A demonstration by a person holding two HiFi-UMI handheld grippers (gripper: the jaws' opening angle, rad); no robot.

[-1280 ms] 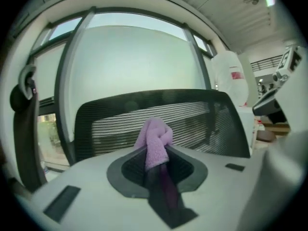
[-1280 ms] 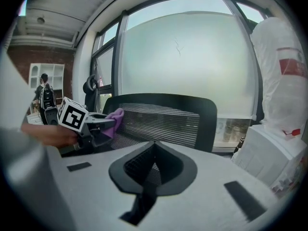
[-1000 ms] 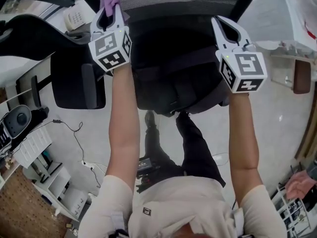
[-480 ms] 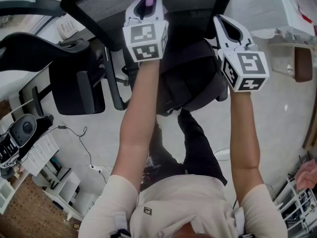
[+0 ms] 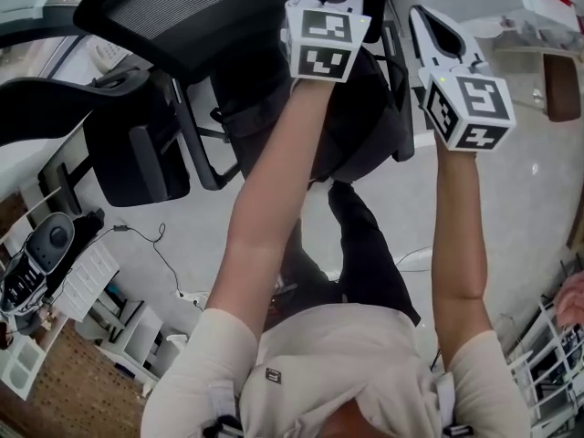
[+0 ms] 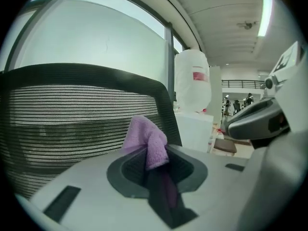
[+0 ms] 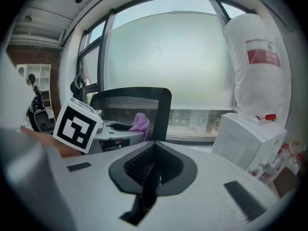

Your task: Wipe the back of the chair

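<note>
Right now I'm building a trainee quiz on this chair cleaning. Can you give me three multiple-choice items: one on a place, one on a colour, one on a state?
1. Where is the cloth?
A) on the seat
B) between the left gripper's fingers
C) on the floor

2. What colour is the cloth?
A) white
B) green
C) purple

3. How do the right gripper's fingers stand?
A) shut on nothing
B) shut on the cloth
C) wide apart

Answers:
1 B: the left gripper view shows it pinched there, in front of the mesh chair back.
2 C: it looks purple in both gripper views.
3 A: the right gripper view shows them together with nothing between.
</note>
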